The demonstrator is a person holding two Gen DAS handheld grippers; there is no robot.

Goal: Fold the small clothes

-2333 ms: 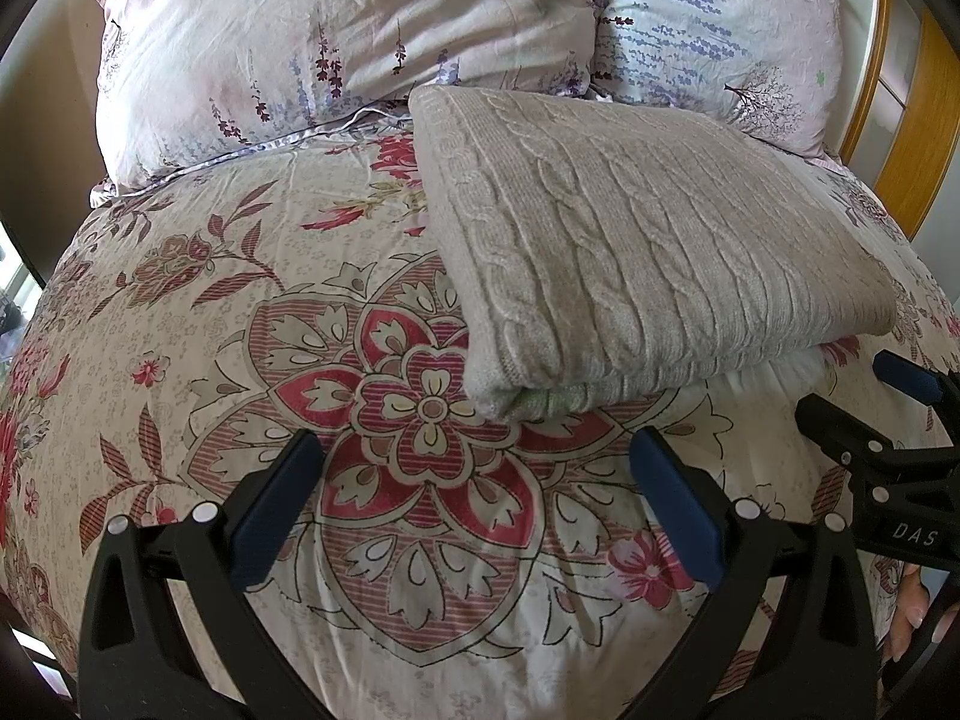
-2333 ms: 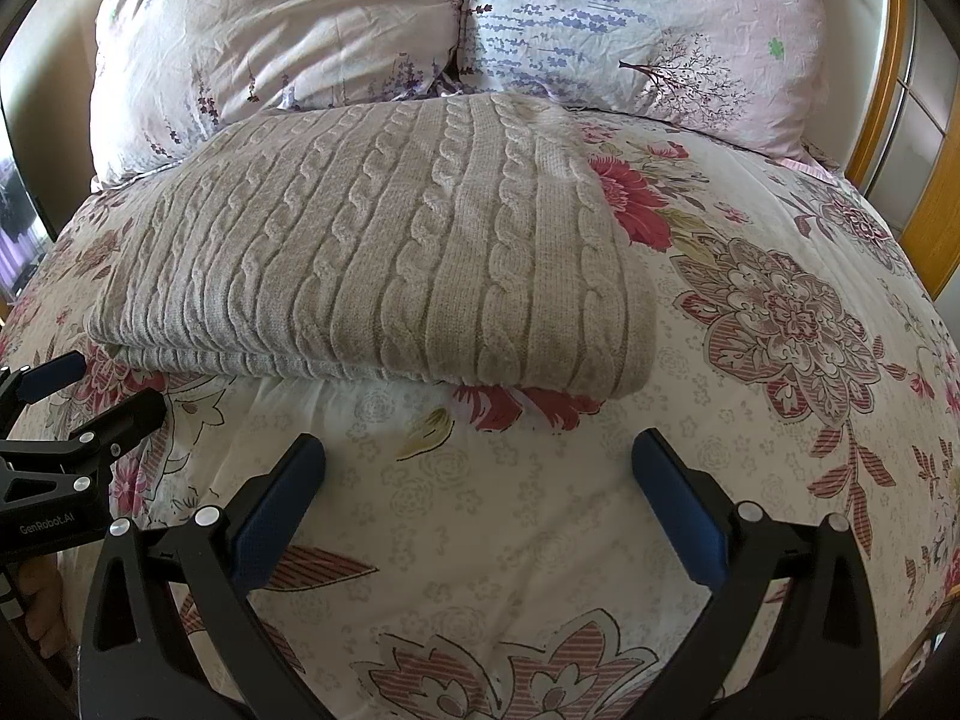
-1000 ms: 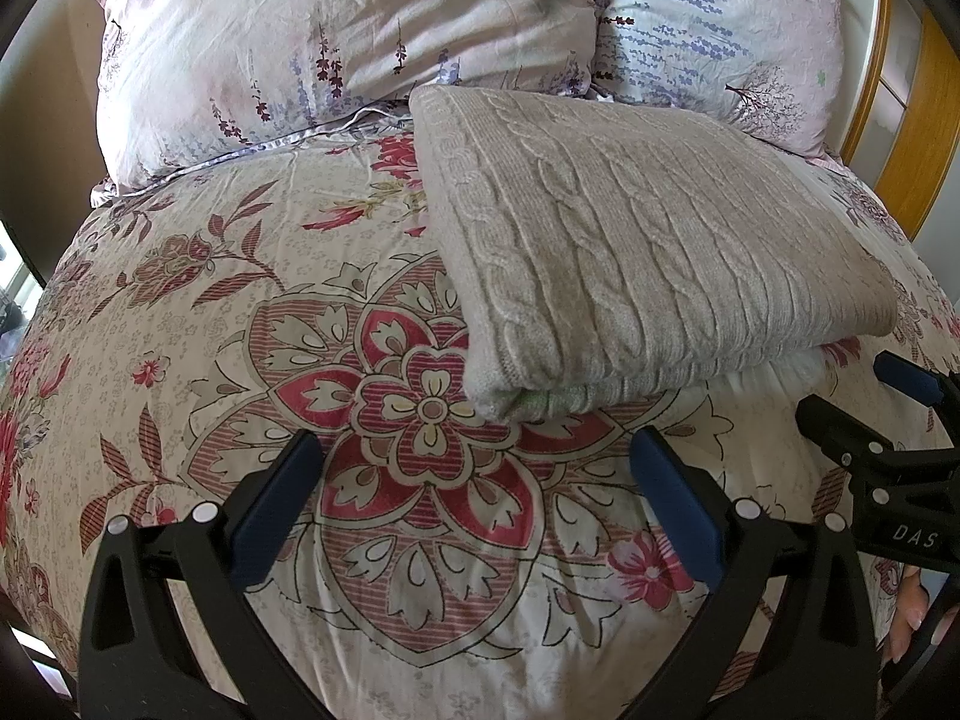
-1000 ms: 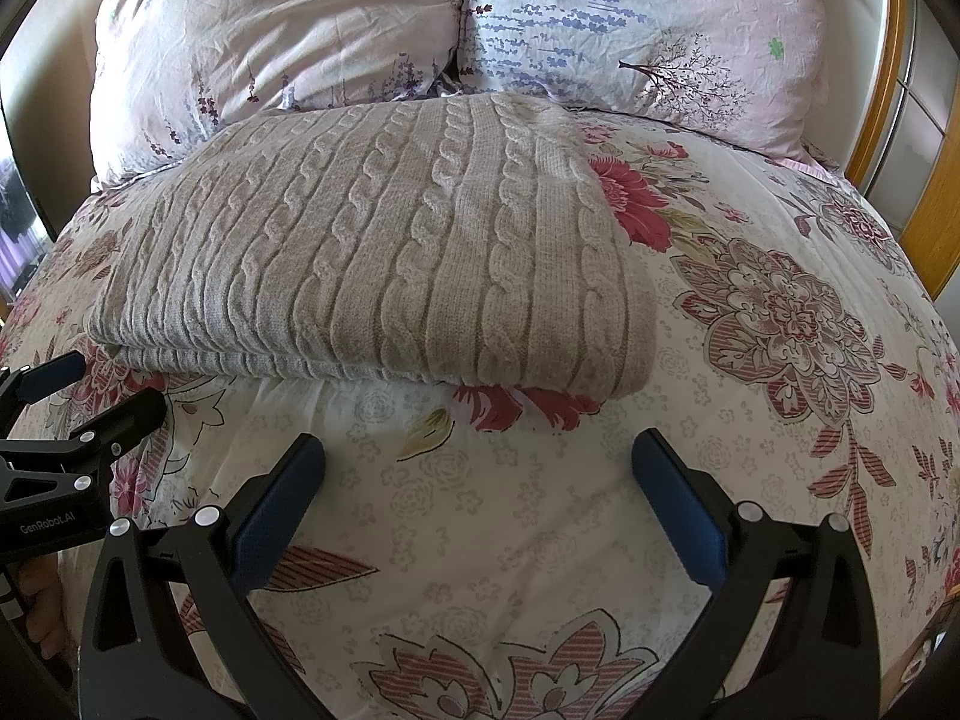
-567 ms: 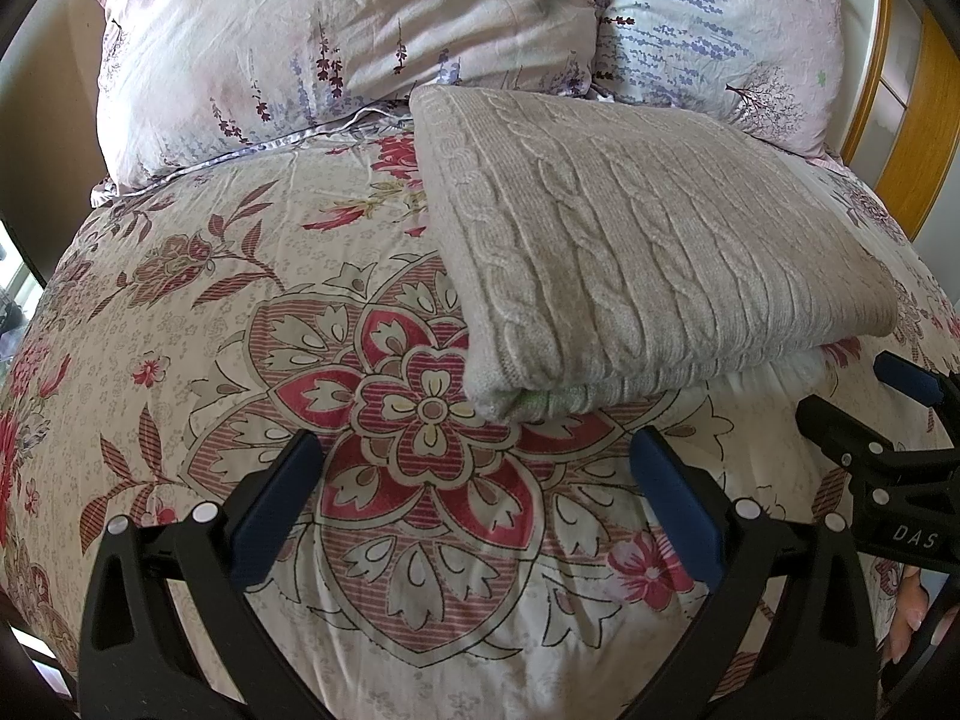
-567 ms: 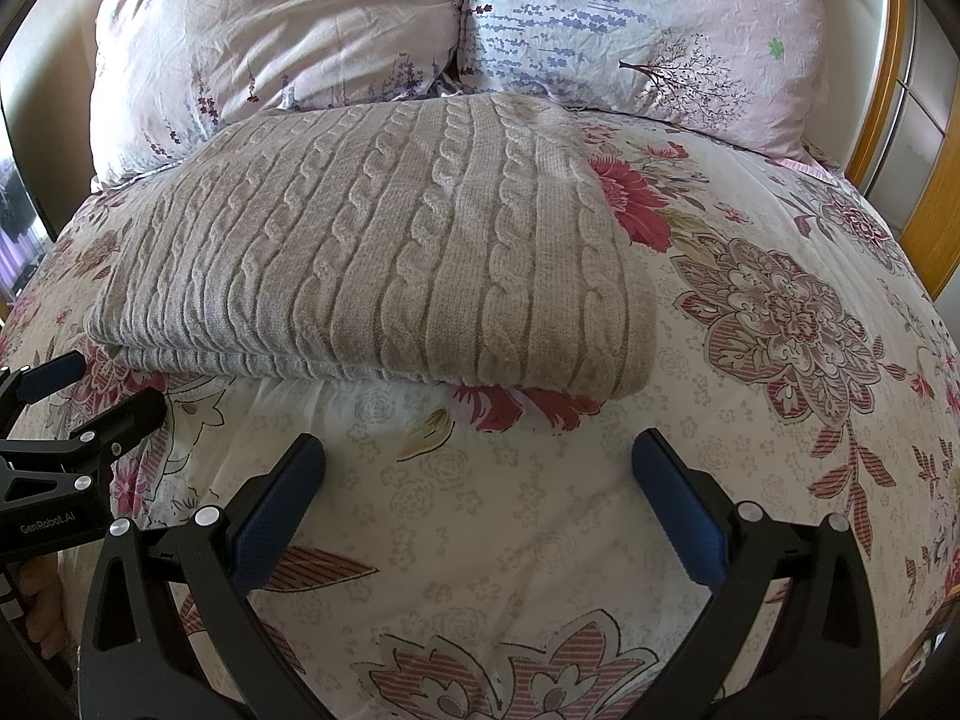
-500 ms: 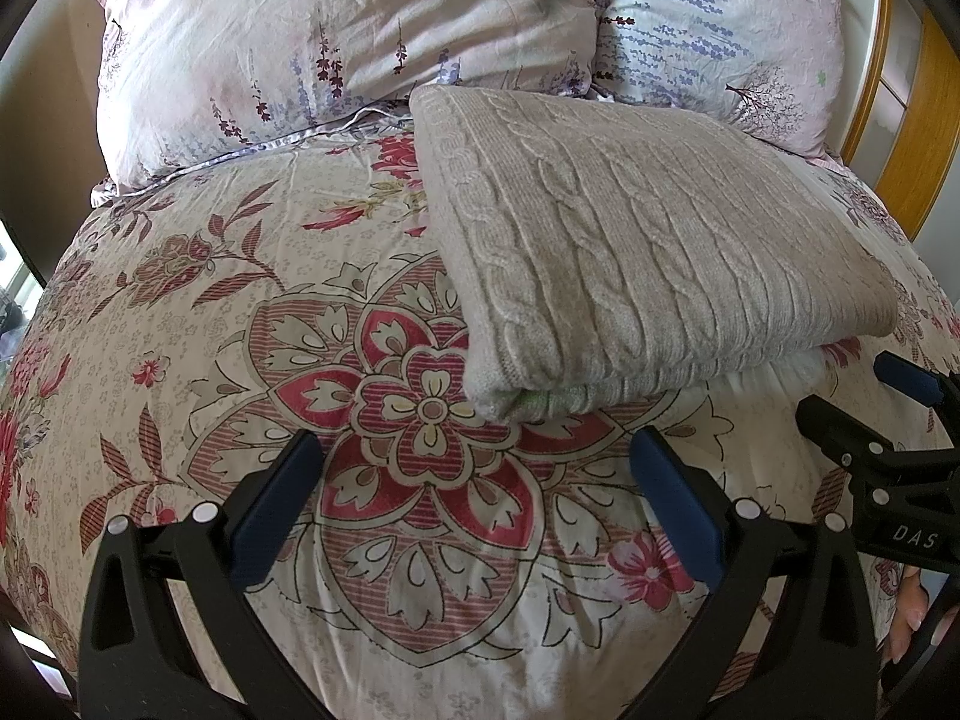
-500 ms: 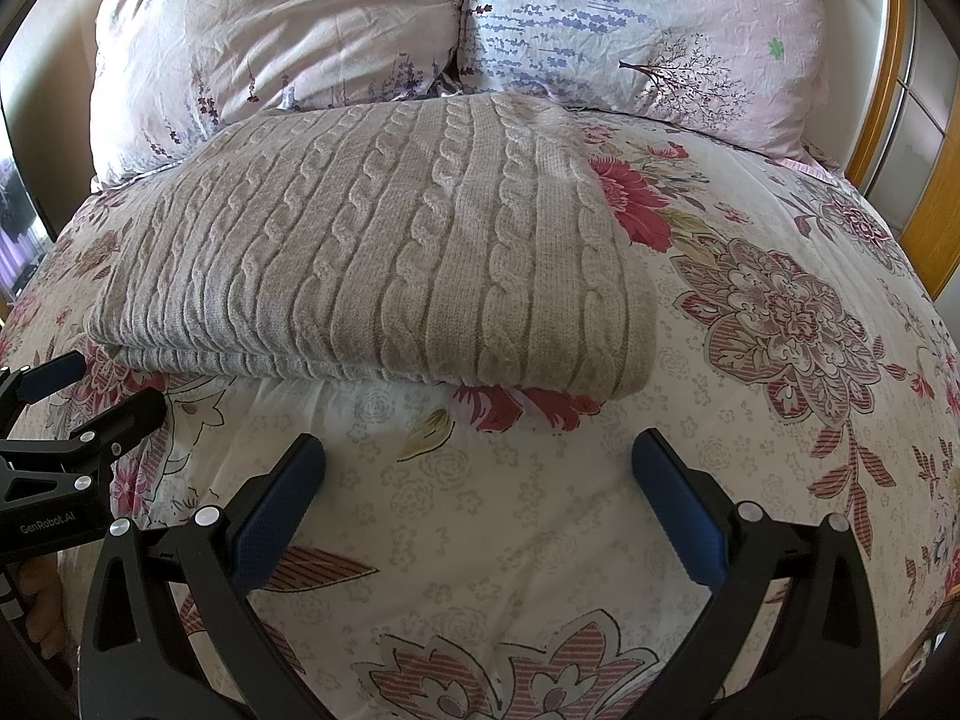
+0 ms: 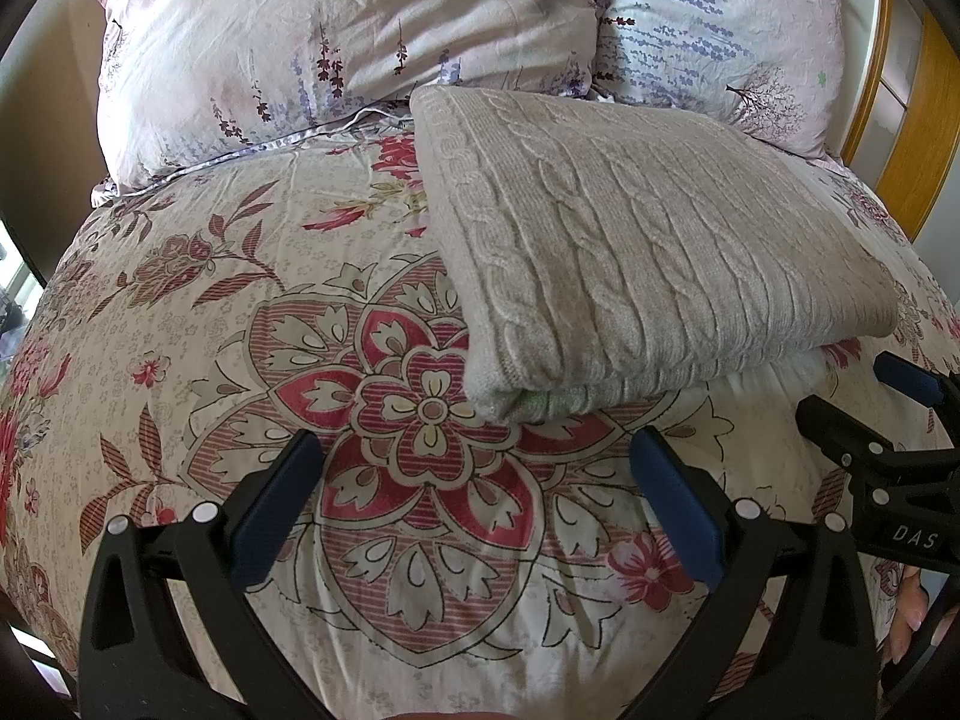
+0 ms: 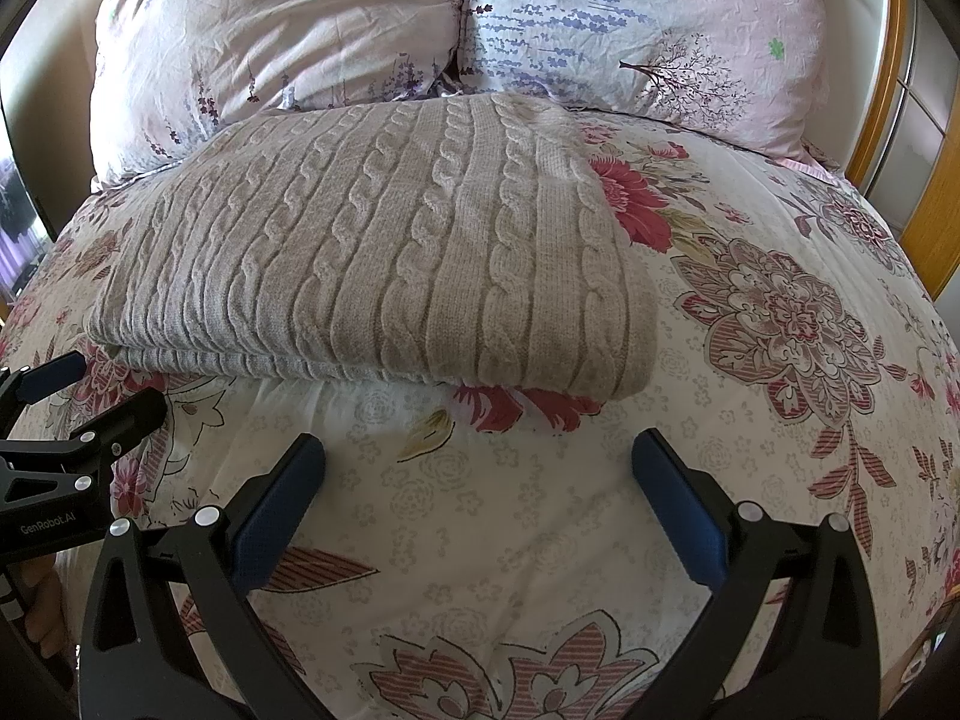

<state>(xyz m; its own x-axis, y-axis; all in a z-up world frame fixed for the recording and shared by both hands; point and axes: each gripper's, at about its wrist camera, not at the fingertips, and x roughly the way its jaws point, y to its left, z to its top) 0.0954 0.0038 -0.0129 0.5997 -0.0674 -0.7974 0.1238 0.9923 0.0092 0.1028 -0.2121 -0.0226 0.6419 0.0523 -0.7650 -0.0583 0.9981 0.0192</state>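
Nearest: left gripper (image 9: 474, 471), black w/ blue-padded fingers (image 9: 273, 510), spread wide, nothing held, hovering over the floral red-and-cream bedspread (image 9: 180, 324) near the bed's foot edge. Right gripper (image 10: 477, 468) same: fingers far apart, empty. Each shows at the side of the other's view. Just beyond both, the folded beige cable-knit sweater (image 10: 384, 252) lies flat mid-bed, apart from the fingers; a pale greenish layer peeks from its near corner, possibly lining. Farthest, at the head edge: two lavender-print pillows (image 10: 282, 30), touching the sweater's far edge.
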